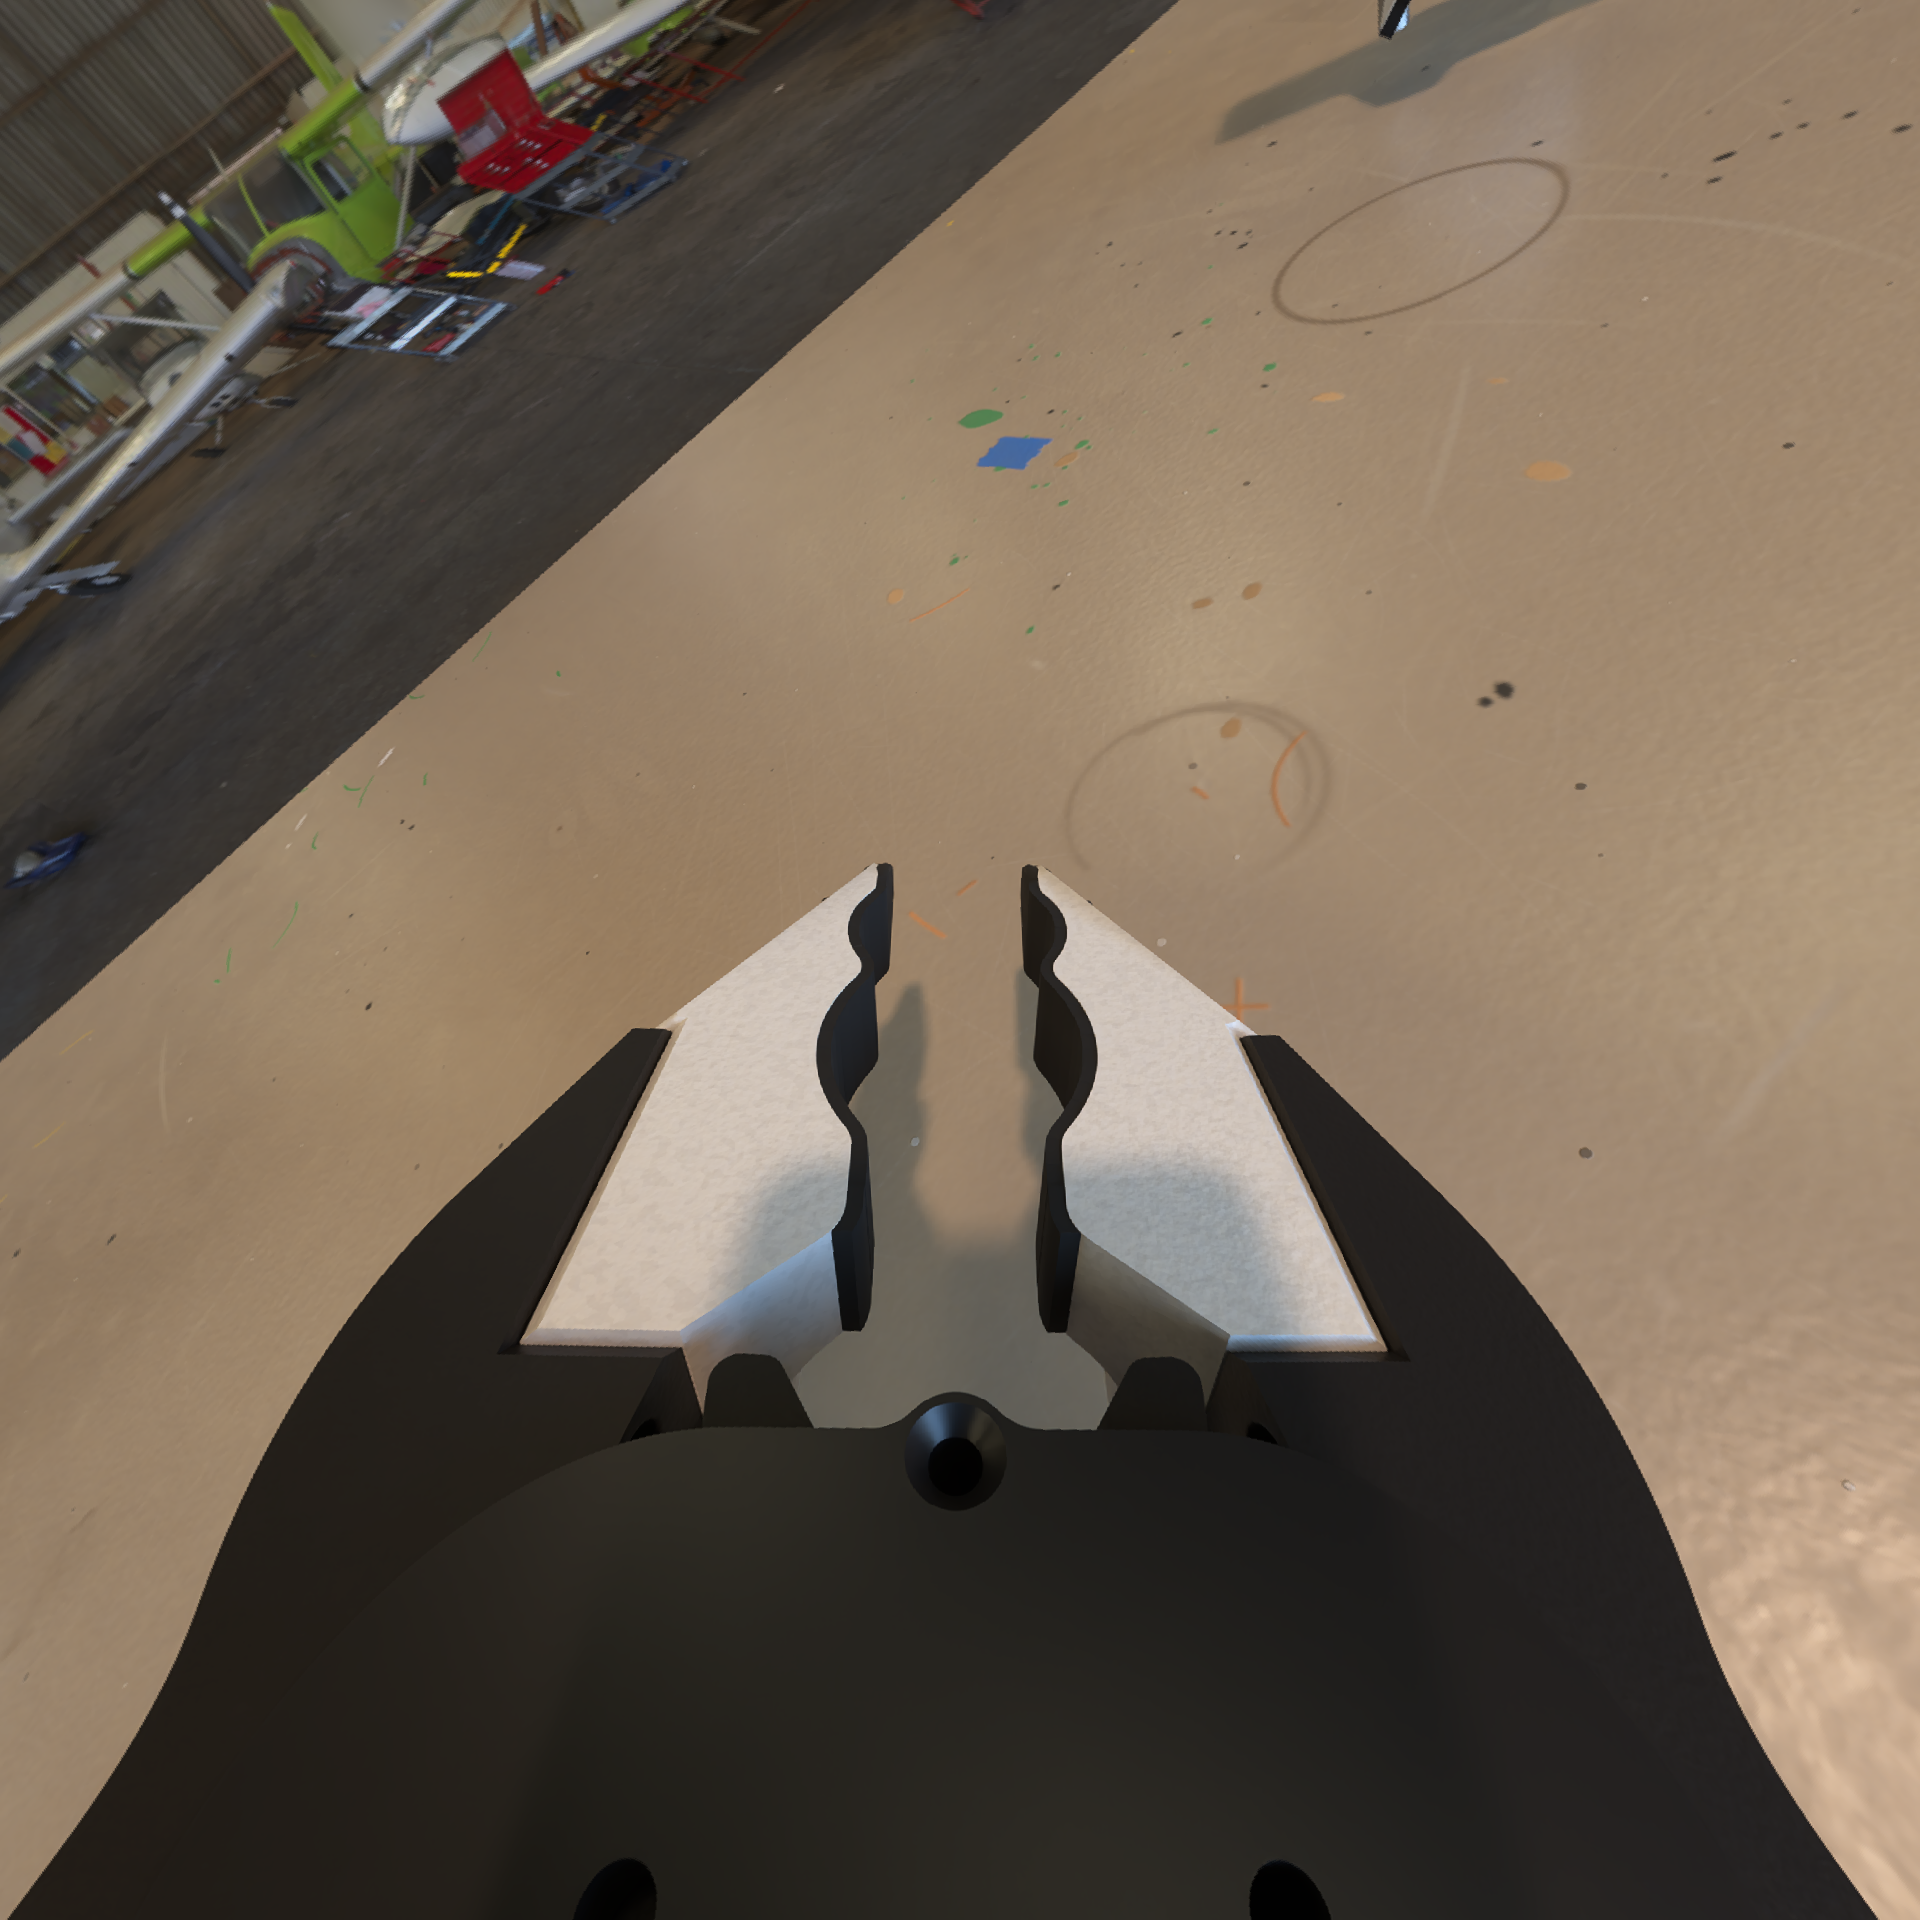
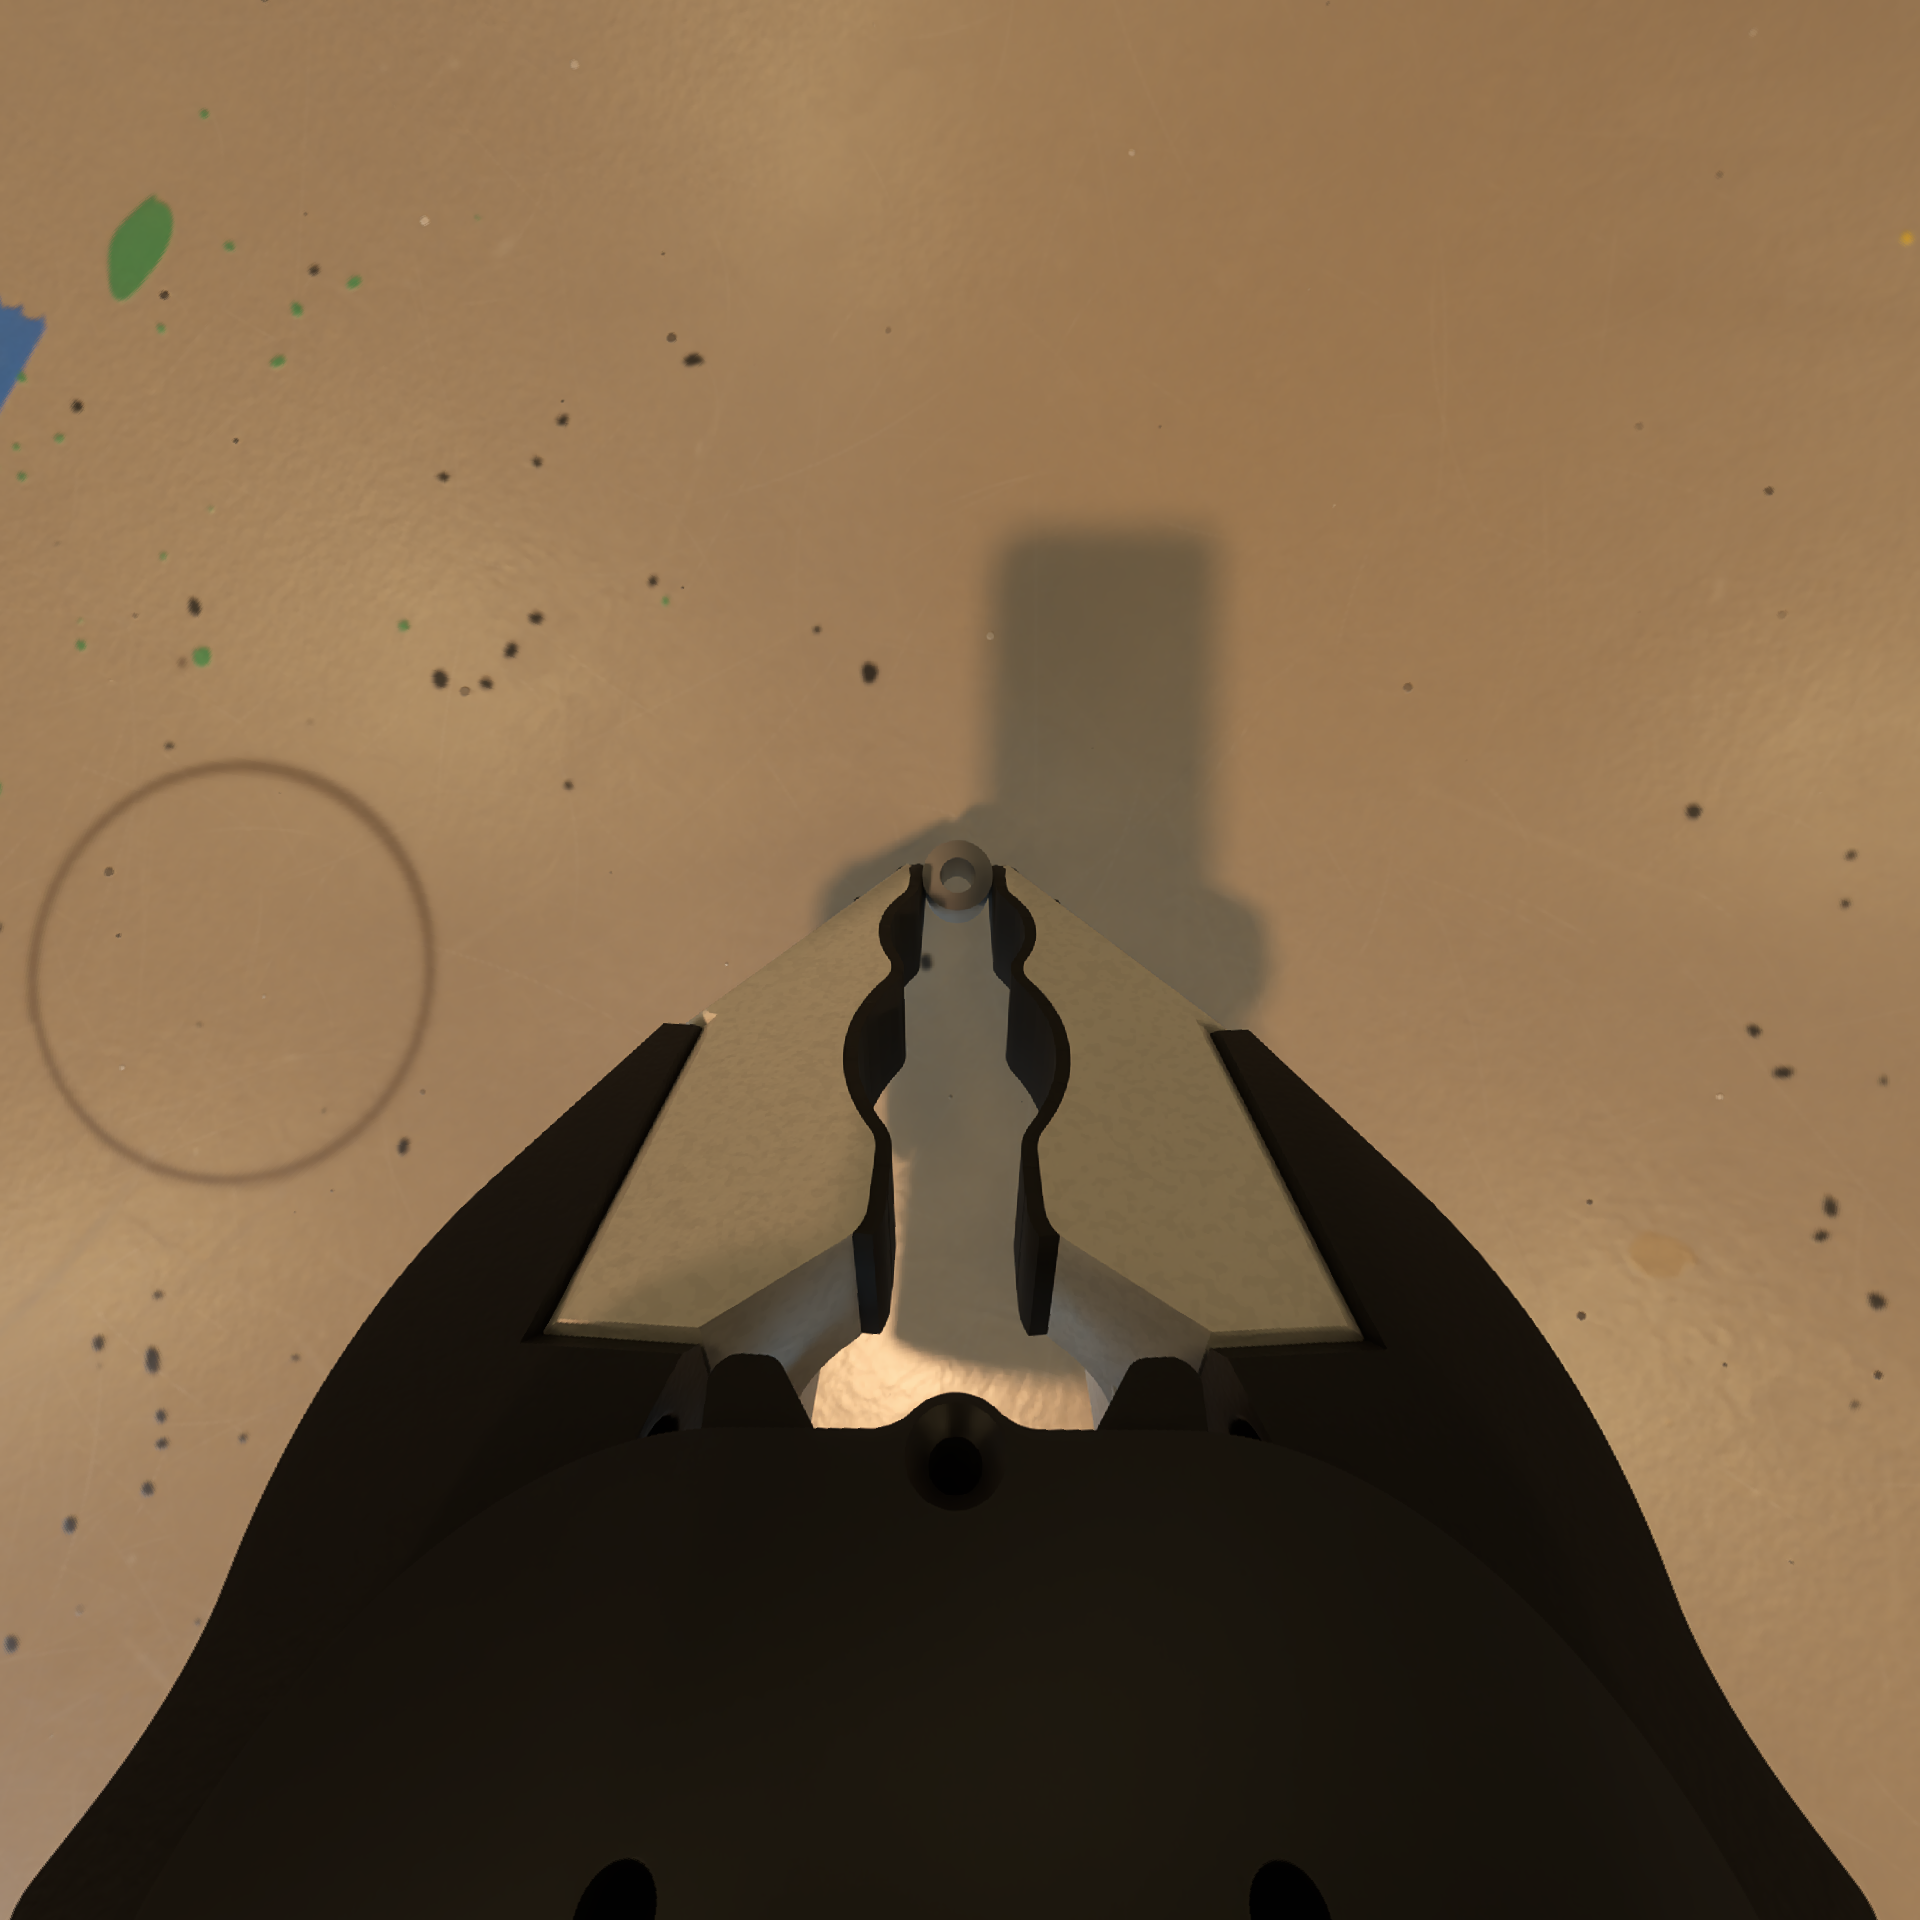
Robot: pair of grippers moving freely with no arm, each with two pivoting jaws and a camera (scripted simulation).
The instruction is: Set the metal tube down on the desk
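Note:
In the right wrist view my right gripper (image 2: 957, 883) is shut on the metal tube (image 2: 956, 879), a small grey tube seen end-on with its round bore showing, pinched between the fingertips. It is held above the tan desk (image 2: 1351, 416), and a shadow of the gripper falls on the desk just beyond the tips. In the left wrist view my left gripper (image 1: 956, 883) is open and empty, low over the desk (image 1: 1455, 935). The tip of the other gripper (image 1: 1392, 16) shows at the top edge, with its shadow on the desk.
The desk is spattered with black, green and orange paint, a blue patch (image 1: 1013, 453) and faint ring marks (image 2: 231, 971). The desk's left edge (image 1: 623, 561) runs diagonally in the left wrist view; beyond it is a dark hangar floor with aircraft (image 1: 312, 197) and a red cart (image 1: 504, 120).

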